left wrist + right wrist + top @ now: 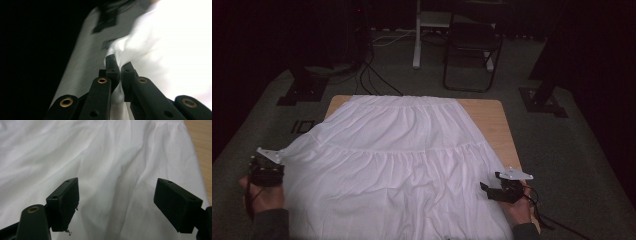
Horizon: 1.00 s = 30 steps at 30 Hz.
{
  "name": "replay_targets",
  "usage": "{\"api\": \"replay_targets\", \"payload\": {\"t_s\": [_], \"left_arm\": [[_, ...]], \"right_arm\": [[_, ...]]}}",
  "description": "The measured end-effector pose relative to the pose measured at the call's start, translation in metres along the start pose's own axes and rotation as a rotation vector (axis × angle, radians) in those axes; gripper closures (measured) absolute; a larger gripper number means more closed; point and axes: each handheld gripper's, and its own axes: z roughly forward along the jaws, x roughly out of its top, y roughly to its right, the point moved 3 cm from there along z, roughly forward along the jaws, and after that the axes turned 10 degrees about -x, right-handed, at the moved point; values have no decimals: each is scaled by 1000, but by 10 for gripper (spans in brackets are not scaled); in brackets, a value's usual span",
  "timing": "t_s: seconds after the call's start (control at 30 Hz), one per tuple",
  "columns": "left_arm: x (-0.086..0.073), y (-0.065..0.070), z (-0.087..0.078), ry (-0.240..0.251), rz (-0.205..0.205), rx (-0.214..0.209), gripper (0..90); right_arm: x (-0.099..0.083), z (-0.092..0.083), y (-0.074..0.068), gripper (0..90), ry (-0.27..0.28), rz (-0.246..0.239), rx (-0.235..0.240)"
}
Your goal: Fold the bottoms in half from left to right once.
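a white tiered skirt (404, 165) is lying spread across a wooden table (497, 117), covering nearly all of the top, with its gathered waistband at the far edge and its wide hem hanging off the near edge toward the person. bare wood is showing at the far left corner and along the far right side. the left gripper (266, 170) is sitting at the near left, off the table's left edge, and its jaws are pressing together on a bunched fold of the skirt's left edge; in the left gripper view the white cloth (160, 45) is pinching up between the two black pads and running away to the right, while a pale strip of floor and darkness are lying to the left. in the high view that corner of the skirt is stretching out in a point toward the gripper. the right gripper (502, 190) is sitting at the near right, just beside the skirt's right edge, and its jaws are standing wide apart with nothing between them; in the right gripper view (116, 205) they are hovering over the wrinkled fabric (105, 157), not gripping it, with bare tabletop (200, 142) showing at the far right. a dark folding chair (472, 45) is standing on the floor beyond the table.
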Motion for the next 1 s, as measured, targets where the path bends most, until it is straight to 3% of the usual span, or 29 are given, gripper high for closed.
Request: {"api": "replay_targets", "payload": {"t_s": [0.03, 0.07, 0.13, 0.2, 0.27, 0.33, 0.37, 0.4, 0.43, 0.47, 0.53, 0.57, 0.63, 0.67, 0.73, 0.77, 0.8, 0.83, 0.87, 0.9, 0.93, 1.0], "left_arm": [[4, 10, -6, 27, 10, -37, 887], [10, 23, -15, 62, 21, -117, 886], [20, 40, -26, 110, 38, -202, 886], [30, 60, -38, 149, 59, -316, 885], [41, 83, -49, 168, 127, -367, 885], [52, 107, -59, 198, 175, -446, 885], [62, 132, -68, 225, 217, -522, 884], [62, 132, -68, 225, 217, -522, 884], [73, 157, -78, 267, 232, -647, 885], [73, 157, -78, 267, 232, -647, 885], [86, 184, -90, 303, 269, -748, 884], [100, 213, -100, 339, 292, -859, 885], [100, 213, -100, 339, 292, -859, 885], [111, 246, -107, 349, 331, -958, 885], [121, 284, -112, 352, 372, -1047, 885], [124, 312, -115, 353, 419, -1090, 885], [124, 312, -115, 353, 419, -1090, 884], [125, 330, -111, 339, 434, -1121, 884], [124, 351, -102, 292, 429, -1173, 884], [123, 361, -96, 264, 418, -1199, 884], [123, 361, -96, 264, 418, -1199, 883], [117, 377, -83, 207, 405, -1246, 877]], "right_arm": [[-1, 1, -1, 199, -9, -9, -6], [-3, 4, -3, 198, -32, -37, -17], [-4, 5, -4, 198, -40, -45, -19], [-5, 8, -6, 197, -59, -67, -30], [-6, 9, -6, 199, -62, -64, -28], [-6, 9, -5, 200, -62, -55, -22], [-7, 10, -4, 200, -63, -48, -16], [-7, 10, -4, 200, -63, -48, -16], [-8, 10, -3, 208, -61, -36, -10], [-8, 10, -3, 208, -61, -36, -10], [-8, 10, -3, 209, -60, -37, -10], [-8, 10, -3, 209, -62, -37, -10], [-8, 10, -3, 209, -61, -36, -10], [-8, 10, -3, 209, -61, -36, -10], [-8, 10, -3, 209, -61, -36, -10], [-8, 10, -3, 209, -61, -36, -10], [-8, 10, -3, 209, -61, -36, -10], [-8, 10, -3, 209, -61, -35, -9], [-8, 10, -3, 209, -61, -35, -9], [-8, 10, -3, 209, -61, -35, -9], [-8, 10, -3, 209, -61, -35, -9], [-8, 10, -3, 211, -63, -35, -11]]}}
